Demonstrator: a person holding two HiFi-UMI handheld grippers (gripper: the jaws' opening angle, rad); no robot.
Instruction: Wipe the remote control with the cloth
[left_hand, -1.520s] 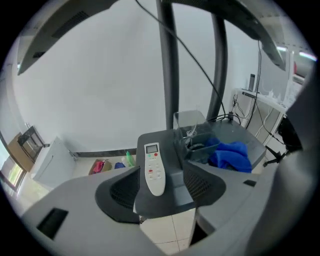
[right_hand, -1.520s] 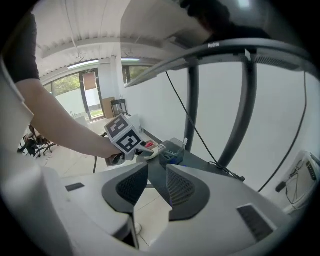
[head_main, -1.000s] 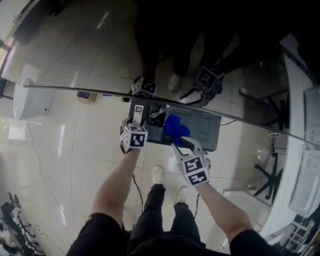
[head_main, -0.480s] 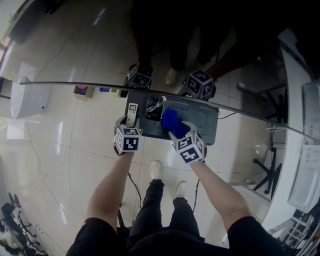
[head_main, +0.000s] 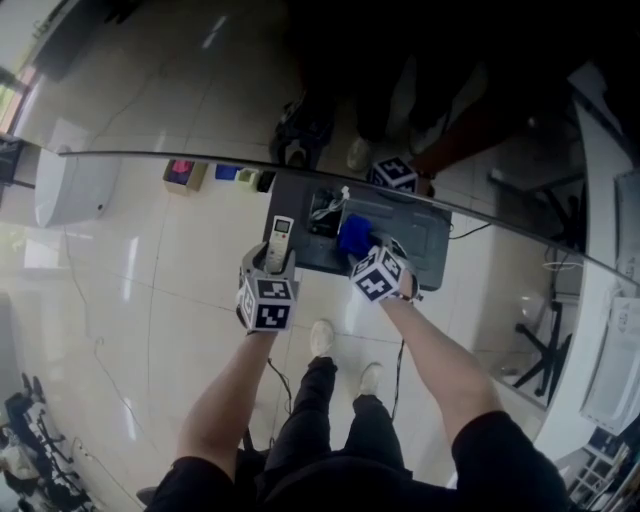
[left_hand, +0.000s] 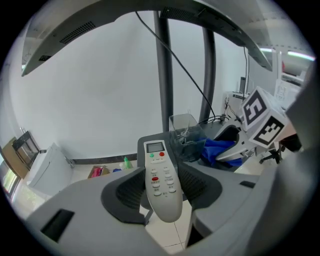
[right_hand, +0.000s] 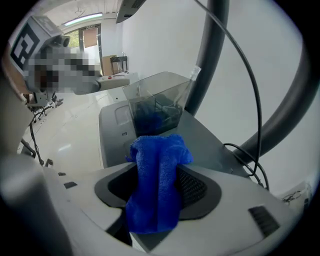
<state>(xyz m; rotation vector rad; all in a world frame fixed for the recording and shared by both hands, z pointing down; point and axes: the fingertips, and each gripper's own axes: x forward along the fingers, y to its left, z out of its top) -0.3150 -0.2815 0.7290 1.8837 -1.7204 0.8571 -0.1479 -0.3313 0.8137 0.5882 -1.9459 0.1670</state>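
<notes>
Clamping one white remote control (left_hand: 159, 165) by its sides in the left gripper (left_hand: 164, 189), with the jaws narrowed onto it, and holding it up just left of centre in the head view; button lettering too small to read. Just now opening the right gripper's (right_hand: 159, 189) jaws to their widest, leaving one blue cloth (right_hand: 156, 175) draped loose between them, over a grey box (head_main: 425, 250) right of centre. Showing two grippers, each bearing one black-and-white marker cube (head_main: 268, 303).
</notes>
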